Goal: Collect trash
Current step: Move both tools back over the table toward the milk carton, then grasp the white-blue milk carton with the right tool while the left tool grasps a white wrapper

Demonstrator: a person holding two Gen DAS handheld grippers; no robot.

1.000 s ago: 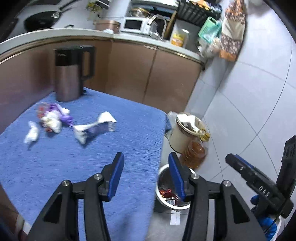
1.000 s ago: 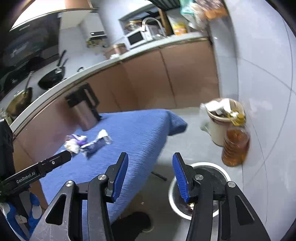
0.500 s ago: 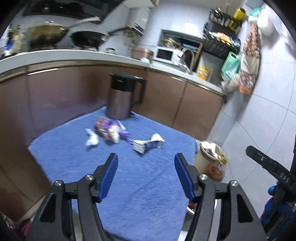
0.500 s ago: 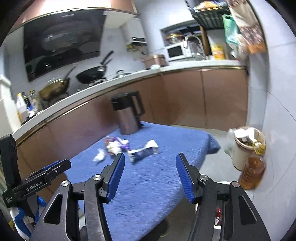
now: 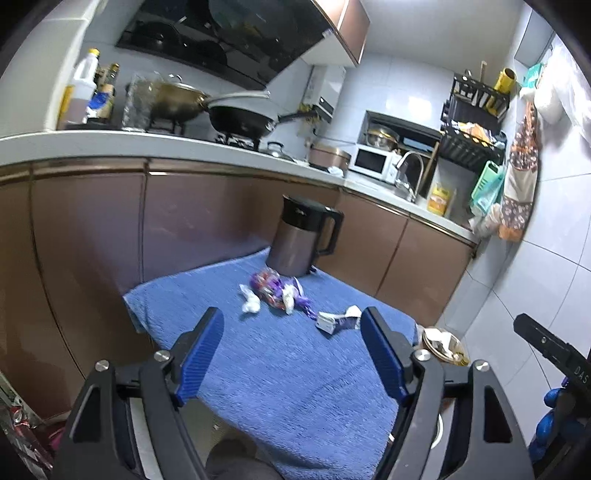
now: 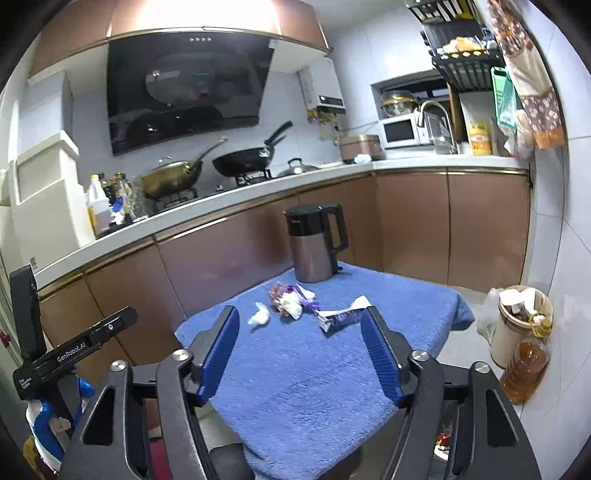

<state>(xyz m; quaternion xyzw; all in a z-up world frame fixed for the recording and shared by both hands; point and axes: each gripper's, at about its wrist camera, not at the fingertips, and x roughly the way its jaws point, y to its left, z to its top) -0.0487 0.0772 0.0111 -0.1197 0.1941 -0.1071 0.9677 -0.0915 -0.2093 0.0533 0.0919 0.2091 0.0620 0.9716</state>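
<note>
Trash ahead on blue-towelled desk (image 6: 314,387): crumpled purple-white wrapper (image 6: 341,317), long axis crosswise, nearer right tool (image 6: 299,350). Both tools, left tool (image 5: 291,354) included, opening, empty.

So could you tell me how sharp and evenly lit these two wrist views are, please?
Left wrist view: fisheye bends the countertop, slight blur, trash readable. Right wrist view: sharper, strong glare on the range hood cabinet, straight edges bowed, corners black.

Crumpled wrappers (image 5: 276,293), white wad (image 5: 250,301), flattened purple carton (image 5: 338,320) on blue cloth (image 5: 280,384).
</note>
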